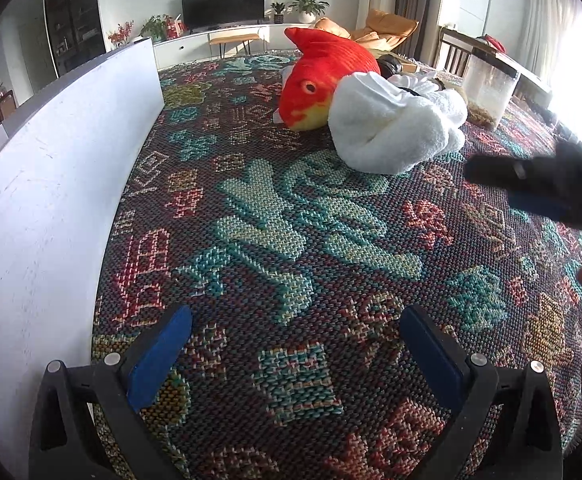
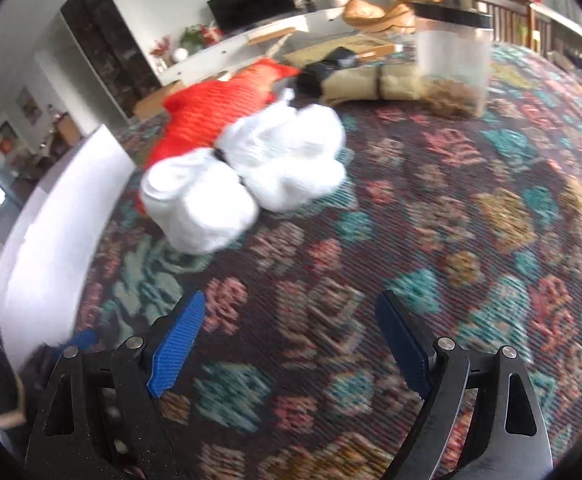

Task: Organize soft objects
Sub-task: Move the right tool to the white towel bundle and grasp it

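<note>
An orange-red plush fish (image 1: 323, 80) lies on the patterned woven cloth (image 1: 275, 248), far from my fingers. A white fluffy plush (image 1: 395, 128) leans against its right side. In the blurred right wrist view the plush fish (image 2: 215, 112) sits behind the white fluffy plush (image 2: 247, 172). My left gripper (image 1: 297, 340) is open over bare cloth, nothing between its blue pads. My right gripper (image 2: 291, 332) is also open and empty above the patterned woven cloth (image 2: 411, 208). Its dark blurred shape shows at the right edge of the left wrist view, as the right gripper (image 1: 539, 184).
A white board (image 1: 51, 184) stands along the left edge of the cloth. A clear plastic container (image 1: 489, 92) with a dark lid stands behind the plush toys, also seen as the clear plastic container (image 2: 451, 60). Tan cushions (image 2: 375, 80) and dark items lie beyond. A TV and plants line the far wall.
</note>
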